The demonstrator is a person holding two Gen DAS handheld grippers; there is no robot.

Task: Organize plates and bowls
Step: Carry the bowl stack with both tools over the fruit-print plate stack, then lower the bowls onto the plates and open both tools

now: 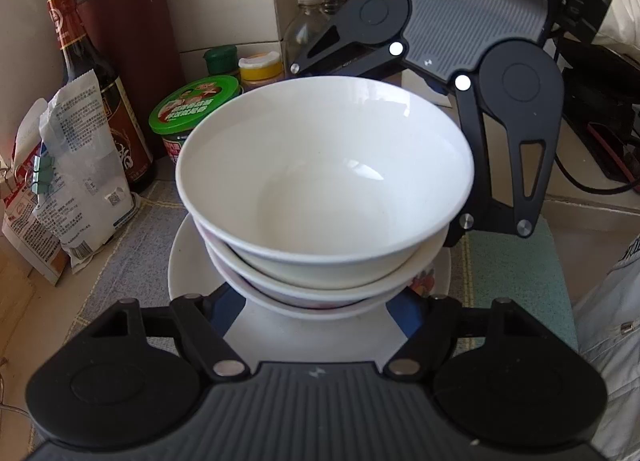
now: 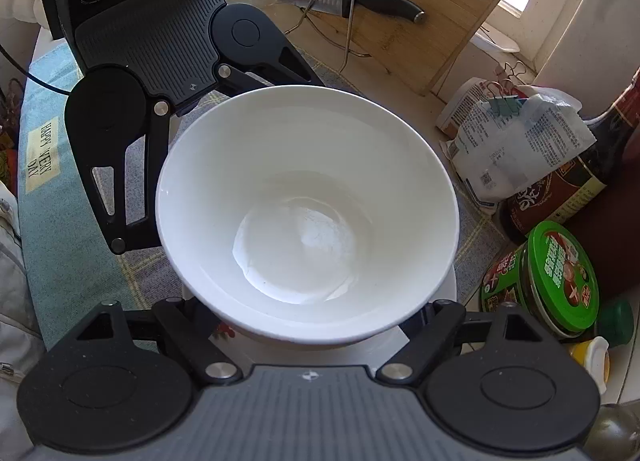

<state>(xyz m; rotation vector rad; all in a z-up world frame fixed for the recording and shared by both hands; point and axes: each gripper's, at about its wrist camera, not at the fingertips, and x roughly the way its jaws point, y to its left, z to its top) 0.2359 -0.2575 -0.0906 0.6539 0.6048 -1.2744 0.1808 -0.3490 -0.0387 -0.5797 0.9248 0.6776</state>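
Three white bowls (image 1: 324, 165) sit nested on a white plate (image 1: 182, 261), which lies on a checked mat (image 1: 132, 245). The lowest bowl (image 1: 424, 281) has a floral pattern. My left gripper (image 1: 320, 311) reaches in over the plate's near rim, its blue pads (image 1: 230, 311) against both sides of the lowest bowl. My right gripper (image 2: 312, 327) holds the same stack (image 2: 308, 197) from the opposite side, and its fingertips are hidden under the top bowl's rim. The two grippers face each other across the stack.
Close on one side stand a green-lidded jar (image 1: 196, 105), a dark sauce bottle (image 1: 100, 81), clipped paper bags (image 1: 76, 189) and a knife block (image 1: 132, 29). A cutting board with a knife (image 2: 380, 1) and a wire rack (image 2: 344, 21) lie beyond. A teal mat (image 2: 60, 197) runs along the counter edge.
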